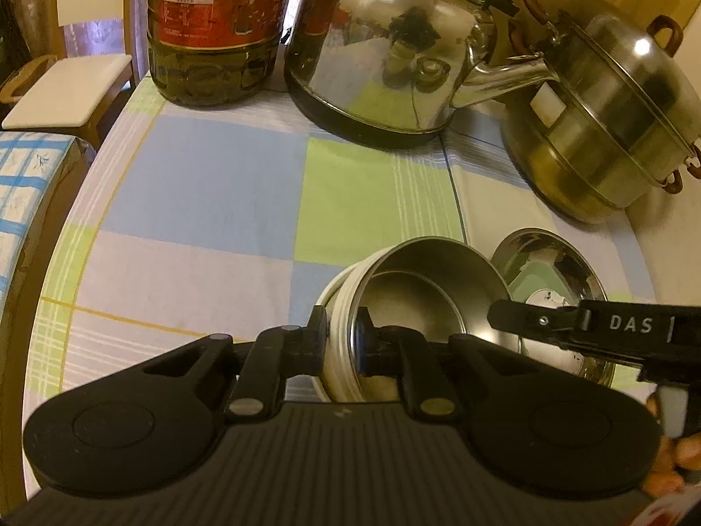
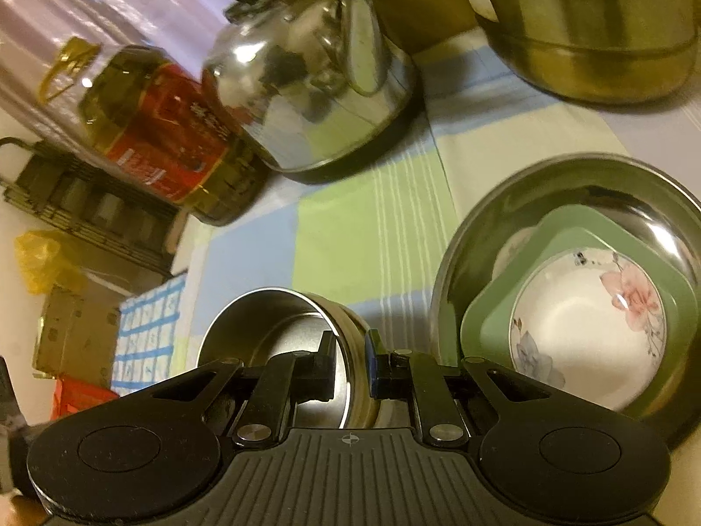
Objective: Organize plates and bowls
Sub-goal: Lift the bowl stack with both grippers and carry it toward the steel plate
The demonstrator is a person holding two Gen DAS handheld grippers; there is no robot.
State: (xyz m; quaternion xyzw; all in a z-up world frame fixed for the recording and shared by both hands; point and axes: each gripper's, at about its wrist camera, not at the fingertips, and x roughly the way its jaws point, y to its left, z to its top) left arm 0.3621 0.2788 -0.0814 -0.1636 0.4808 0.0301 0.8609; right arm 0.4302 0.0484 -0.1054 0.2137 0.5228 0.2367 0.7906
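Left wrist view: a bench covered by a checked cloth (image 1: 219, 184) of blue, green and white is seen from above. The left hand-held gripper (image 1: 341, 342) is pinched on the near wall of a small steel bowl (image 1: 420, 289) with a pale outer band, one finger outside and one inside. The bowl is tipped, its mouth turned away from the camera. The right hand-held gripper (image 1: 517, 320) is seen reaching in from the right to the bowl's far rim. Just behind it a wide steel basin (image 1: 565, 263) is set on the cloth. An oil bottle (image 1: 210, 44), a kettle (image 1: 394, 57) and a lidded steamer pot (image 1: 613, 118) are lined up at the back.

Right wrist view: the right hand-held gripper (image 2: 350, 364) is clamped on the rim of the same steel bowl (image 2: 271, 324). Just to its right, the basin (image 2: 482, 228) is shown already holding a green square dish (image 2: 565, 236), and a white flowered bowl (image 2: 587, 328) is nested inside that.

Progress, as judged: the stack is partly built, with three pieces nested. The steel bowl is held by both grippers beside the stack and is not yet placed.
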